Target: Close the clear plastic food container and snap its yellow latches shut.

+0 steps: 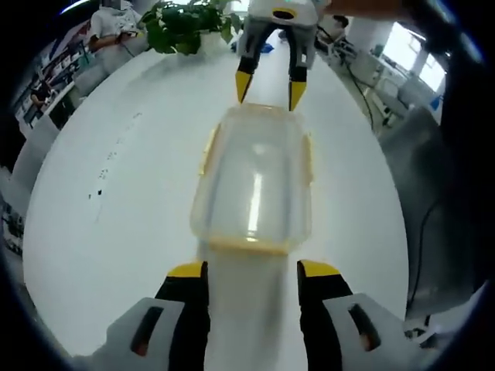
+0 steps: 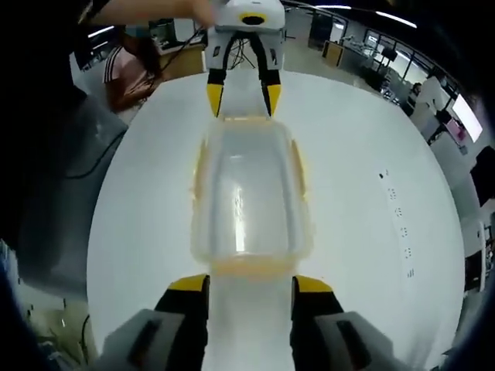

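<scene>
Container point(image 1: 254, 185), clear plastic with lid on, lies lengthwise on the white round table point(image 1: 116, 193) between the two grippers. Left gripper view: left gripper point(image 1: 253, 272) jaws spread wide, nothing held, yellow tips just short of the container's near yellow latch point(image 1: 247, 246); side latches point(image 1: 209, 148) along the long edges; right gripper point(image 1: 267, 87) at the far end, jaws apart, empty, tips at the rim. Right gripper view: same box point(image 2: 249, 193), right gripper point(image 2: 251, 284) open near end, left gripper point(image 2: 240, 97) open far end. Potted plant point(image 1: 186, 23) and a person beyond the table.
</scene>
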{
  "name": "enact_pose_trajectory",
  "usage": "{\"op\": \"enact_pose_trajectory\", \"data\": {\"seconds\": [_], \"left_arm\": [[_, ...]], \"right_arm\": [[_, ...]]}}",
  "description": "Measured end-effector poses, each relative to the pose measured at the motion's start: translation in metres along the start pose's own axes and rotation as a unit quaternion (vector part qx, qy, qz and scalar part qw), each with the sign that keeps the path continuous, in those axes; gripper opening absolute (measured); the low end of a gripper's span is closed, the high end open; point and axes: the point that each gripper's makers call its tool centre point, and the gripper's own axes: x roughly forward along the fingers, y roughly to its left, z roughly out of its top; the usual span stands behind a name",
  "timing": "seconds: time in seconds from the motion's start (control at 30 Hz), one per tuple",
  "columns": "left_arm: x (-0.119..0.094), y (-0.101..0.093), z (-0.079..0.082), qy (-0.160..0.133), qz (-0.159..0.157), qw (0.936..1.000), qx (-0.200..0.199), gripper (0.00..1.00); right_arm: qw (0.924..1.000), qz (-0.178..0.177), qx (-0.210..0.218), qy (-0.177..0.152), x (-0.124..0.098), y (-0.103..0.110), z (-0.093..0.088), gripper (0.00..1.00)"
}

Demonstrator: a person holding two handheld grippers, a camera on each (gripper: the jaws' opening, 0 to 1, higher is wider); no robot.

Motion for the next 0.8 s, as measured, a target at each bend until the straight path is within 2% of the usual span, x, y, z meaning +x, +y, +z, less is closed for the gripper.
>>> {"op": "enact_pose_trajectory", "data": {"seconds": [0.1,0.23,0.3,0.43,0.67,0.8], "left_arm": [[-0.004,-0.002,0.005,-0.014,0.006,0.9999,0.007,0.4],[-0.005,0.001,0.009,-0.028,0.018,0.9994,0.003,0.36],[-0.005,0.002,0.01,-0.034,0.015,0.9993,-0.007,0.36],[-0.005,0.0,0.018,-0.043,0.018,0.9989,-0.001,0.36],[0.008,-0.004,0.035,-0.061,0.013,0.998,0.005,0.34],[0.014,-0.007,0.051,-0.078,0.014,0.9968,0.011,0.34]], "right_arm": [[0.9998,-0.004,-0.006,-0.018,-0.005,0.0,0.013,0.35],[0.9997,-0.015,-0.008,-0.018,-0.001,-0.006,0.014,0.38],[0.9996,-0.016,-0.01,-0.022,-0.002,-0.008,0.015,0.34],[0.9995,-0.01,0.001,-0.029,0.0,-0.008,0.016,0.33],[0.9989,-0.008,-0.003,-0.046,0.007,-0.007,0.031,0.33],[0.9987,-0.001,-0.01,-0.05,0.014,-0.006,0.044,0.32]]}}
